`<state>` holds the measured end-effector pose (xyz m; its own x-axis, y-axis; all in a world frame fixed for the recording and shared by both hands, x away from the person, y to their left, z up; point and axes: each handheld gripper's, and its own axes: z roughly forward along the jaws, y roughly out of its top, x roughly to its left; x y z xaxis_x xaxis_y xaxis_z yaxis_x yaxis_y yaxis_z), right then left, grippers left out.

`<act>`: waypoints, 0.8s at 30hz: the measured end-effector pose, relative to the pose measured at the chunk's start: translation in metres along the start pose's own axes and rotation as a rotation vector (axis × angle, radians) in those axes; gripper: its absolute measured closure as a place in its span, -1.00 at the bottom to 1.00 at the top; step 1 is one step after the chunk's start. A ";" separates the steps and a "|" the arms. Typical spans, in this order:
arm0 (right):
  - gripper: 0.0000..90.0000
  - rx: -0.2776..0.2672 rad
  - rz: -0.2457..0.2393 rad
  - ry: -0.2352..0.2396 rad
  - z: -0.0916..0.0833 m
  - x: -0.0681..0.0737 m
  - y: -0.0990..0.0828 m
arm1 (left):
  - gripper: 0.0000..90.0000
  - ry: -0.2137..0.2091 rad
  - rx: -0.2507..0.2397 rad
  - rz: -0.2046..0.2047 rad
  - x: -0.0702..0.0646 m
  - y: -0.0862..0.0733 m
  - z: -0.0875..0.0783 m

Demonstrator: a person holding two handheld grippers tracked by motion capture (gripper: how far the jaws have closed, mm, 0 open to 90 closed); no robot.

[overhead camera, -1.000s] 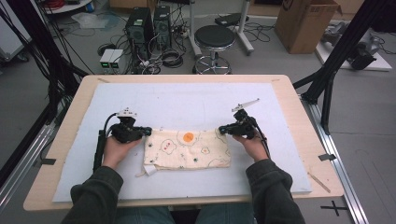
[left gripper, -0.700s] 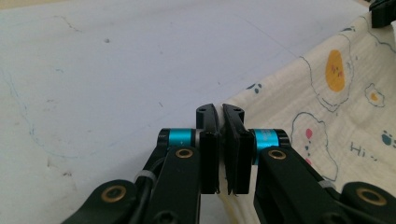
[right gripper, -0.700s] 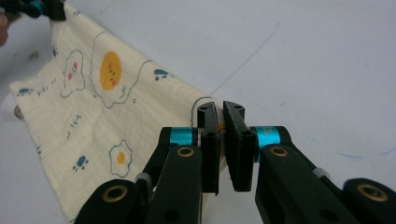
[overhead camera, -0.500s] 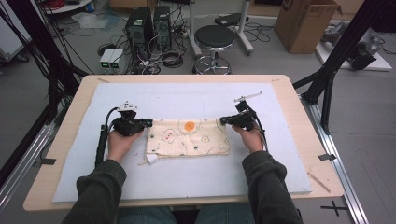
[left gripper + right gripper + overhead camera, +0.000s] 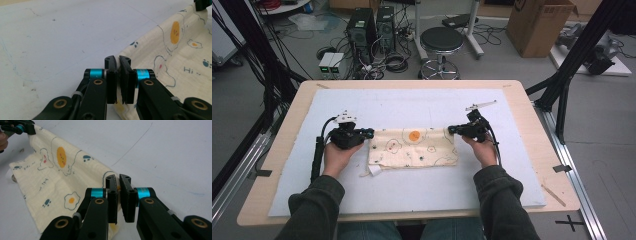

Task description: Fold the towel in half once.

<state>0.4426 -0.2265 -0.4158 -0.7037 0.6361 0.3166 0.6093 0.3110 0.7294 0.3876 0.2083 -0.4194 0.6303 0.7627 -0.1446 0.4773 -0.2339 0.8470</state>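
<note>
Both your grippers are clenched on the printed cloth [image 5: 413, 147]: left gripper [image 5: 368, 133] on its left corner, right gripper [image 5: 452, 130] on its right. Since a second ago the cloth's far edge has shifted up-frame toward centre, drawn taut, so you're spreading it flat

a wooden table [image 5: 532, 130] carries a pale blue mat [image 5: 412, 107] covering most of it; a cream printed cloth [image 5: 412, 150] lies on the mat.
</note>
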 end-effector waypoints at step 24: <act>0.89 -0.033 -0.058 0.082 -0.021 0.018 -0.016 | 0.84 -0.052 -0.007 0.088 -0.021 -0.014 -0.021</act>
<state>0.4128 -0.2342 -0.4089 -0.7659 0.5573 0.3207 0.5551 0.3214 0.7672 0.3548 0.2083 -0.4175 0.7008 0.7070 -0.0953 0.4144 -0.2947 0.8611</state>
